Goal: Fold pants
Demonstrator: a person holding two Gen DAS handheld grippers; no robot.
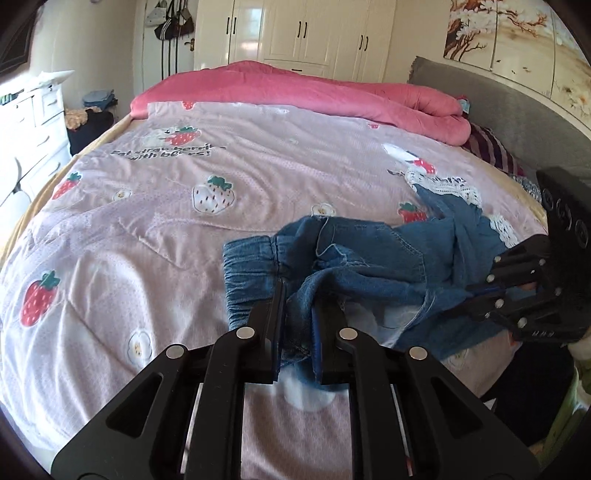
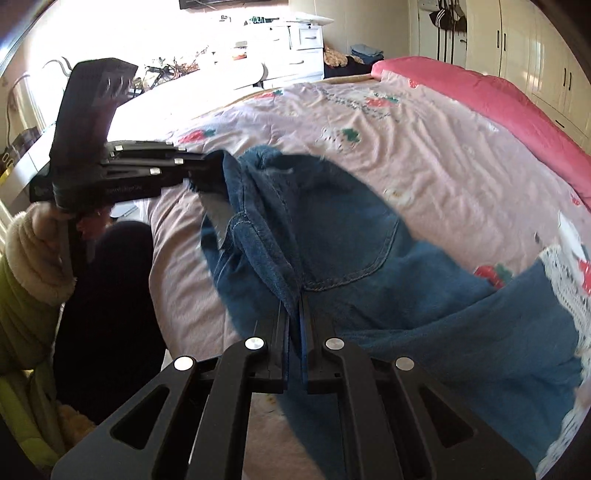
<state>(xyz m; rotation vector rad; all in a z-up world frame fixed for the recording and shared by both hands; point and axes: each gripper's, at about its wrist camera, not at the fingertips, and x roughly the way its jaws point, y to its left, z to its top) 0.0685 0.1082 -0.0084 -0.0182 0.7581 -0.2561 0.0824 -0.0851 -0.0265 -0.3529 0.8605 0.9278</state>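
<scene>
Small blue denim pants (image 1: 369,258) with white lace leg cuffs (image 1: 450,188) lie bunched on the pink strawberry quilt (image 1: 166,229). My left gripper (image 1: 298,295) is shut on the elastic waistband at its near edge. My right gripper (image 2: 294,306) is shut on a denim fold by the back pocket (image 2: 343,236) and holds it slightly raised. The right gripper shows at the right of the left wrist view (image 1: 476,295). The left gripper shows at the left of the right wrist view (image 2: 199,173), clamped on the waistband. The legs trail off to the right (image 2: 480,332).
A rolled pink duvet (image 1: 332,92) lies along the far side of the bed. A grey headboard (image 1: 498,110) stands at the right. White drawers (image 1: 29,129) and white wardrobes (image 1: 303,33) line the walls. The person's green jacket sleeve (image 2: 29,277) is near the bed edge.
</scene>
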